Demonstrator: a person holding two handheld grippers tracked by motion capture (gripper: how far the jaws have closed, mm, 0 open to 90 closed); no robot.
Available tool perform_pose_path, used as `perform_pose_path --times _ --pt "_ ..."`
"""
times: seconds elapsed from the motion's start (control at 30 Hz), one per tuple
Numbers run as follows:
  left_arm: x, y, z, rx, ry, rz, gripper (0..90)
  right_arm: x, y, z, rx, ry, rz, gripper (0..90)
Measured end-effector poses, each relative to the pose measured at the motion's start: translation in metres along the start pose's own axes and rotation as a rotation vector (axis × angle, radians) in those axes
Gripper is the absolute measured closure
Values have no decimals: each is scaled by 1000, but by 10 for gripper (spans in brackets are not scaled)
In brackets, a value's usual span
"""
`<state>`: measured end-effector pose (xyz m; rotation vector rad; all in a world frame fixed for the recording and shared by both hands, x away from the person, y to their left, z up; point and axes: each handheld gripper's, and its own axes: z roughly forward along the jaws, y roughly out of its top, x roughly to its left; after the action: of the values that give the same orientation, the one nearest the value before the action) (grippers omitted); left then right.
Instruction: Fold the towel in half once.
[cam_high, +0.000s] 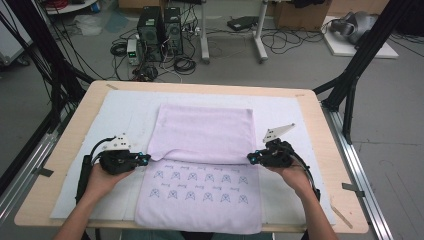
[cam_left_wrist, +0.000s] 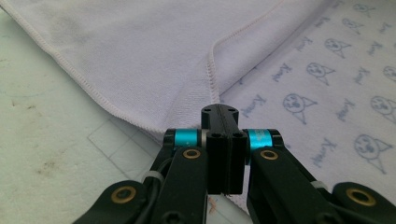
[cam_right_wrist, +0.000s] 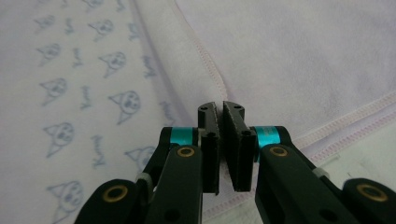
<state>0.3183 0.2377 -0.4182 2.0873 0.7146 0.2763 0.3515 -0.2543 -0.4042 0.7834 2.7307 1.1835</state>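
Towel (cam_high: 202, 135): soft matt lilac cloth; table (cam_high: 70, 150): pale smooth wood.

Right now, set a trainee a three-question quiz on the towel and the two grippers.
1. True or false: the lilac terry towel lies folded, its far part turned back over the part printed with blue cartoon faces.
2. Where does the left gripper sit?
A. at the towel's left edge, by the fold
B. at the table's far edge
C. over the floor
3. Fill in: the jaws of the right gripper are ____ at the towel's right edge.

Key: 1 true; 2 A; 3 shut.
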Motion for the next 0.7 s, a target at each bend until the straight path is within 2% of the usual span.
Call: perform_pose_path --times 0.13,0.23,0.27,0.33,0.37,0.47,0.53,0.57,0.63,0.7 --pt "-2 0 -3 0 -27 -5 893 5 -2 -13 -27 10 -23 836" --pt "-5 -1 -6 0 -64 2 877 7 -5 -16 -25 76 -17 769" --pt "-6 -1 -7 3 -62 11 861 7 -6 -17 -20 105 -18 744" --pt "-7 1 -7 -4 -46 12 778 7 -7 -19 -26 100 -5 698" --pt "-6 2 -6 -9 -34 0 736 6 -6 -18 -31 100 4 693" --pt "0 10 -2 -21 -4 -18 703 5 -4 -11 -12 40 2 691" --pt "3 16 4 -11 9 -26 664 3 -1 -3 -8 33 14 679" --pt "4 18 8 -6 12 -36 612 2 0 1 -5 39 26 642" --pt "4 19 17 40 2 -43 544 0 1 9 9 72 48 546" --pt "3 18 26 94 -10 -37 498 1 2 16 25 92 51 526"
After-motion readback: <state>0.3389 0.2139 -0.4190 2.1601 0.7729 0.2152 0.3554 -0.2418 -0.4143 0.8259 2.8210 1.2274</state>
